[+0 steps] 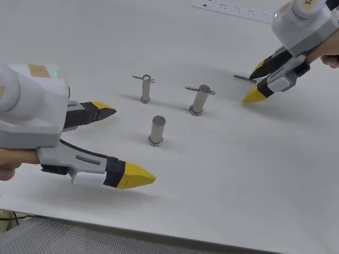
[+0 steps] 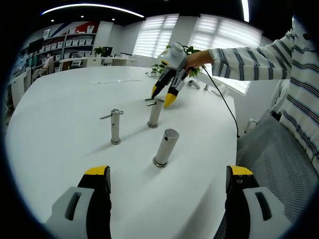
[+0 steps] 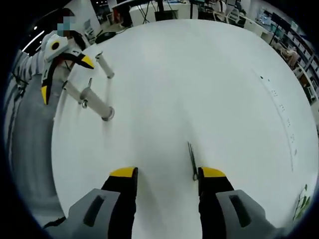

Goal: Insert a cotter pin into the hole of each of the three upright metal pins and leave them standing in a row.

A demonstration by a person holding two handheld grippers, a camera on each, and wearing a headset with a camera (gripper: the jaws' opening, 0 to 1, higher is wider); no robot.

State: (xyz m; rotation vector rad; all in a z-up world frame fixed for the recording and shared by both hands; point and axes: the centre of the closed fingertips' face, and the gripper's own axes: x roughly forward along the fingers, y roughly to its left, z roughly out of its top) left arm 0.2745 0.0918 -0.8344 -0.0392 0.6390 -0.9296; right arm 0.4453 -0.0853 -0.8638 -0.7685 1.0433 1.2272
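While the left tool (image 1: 128, 145) is hovering low over the near left part of the white table (image 1: 238, 174), its jaws are standing wide apart and gripping nothing. Just to its right, three metal pins are standing upright on the table, apart from one another and forming a triangle. The rear left pin (image 1: 145, 89) is carrying the first cotter pin (image 1: 143, 79) crosswise through its top. The front pin (image 1: 157, 130) is standing nearer the person, its top bare. The rear right pin (image 1: 200, 99) is carrying the second cotter pin (image 1: 199, 90) crosswise near its top.

Further right, the loose cotter pin (image 1: 243, 78) is lying flat on the table. The right tool (image 1: 253, 83) is reaching down over it with its jaws open. In the right gripper view the pin is lying between them, just beside the inner face of one jaw. Whether that jaw is touching it is hard to tell, but the tool is not clamping it. In the left gripper view a striped sleeve (image 2: 249, 59) is showing behind the right tool.
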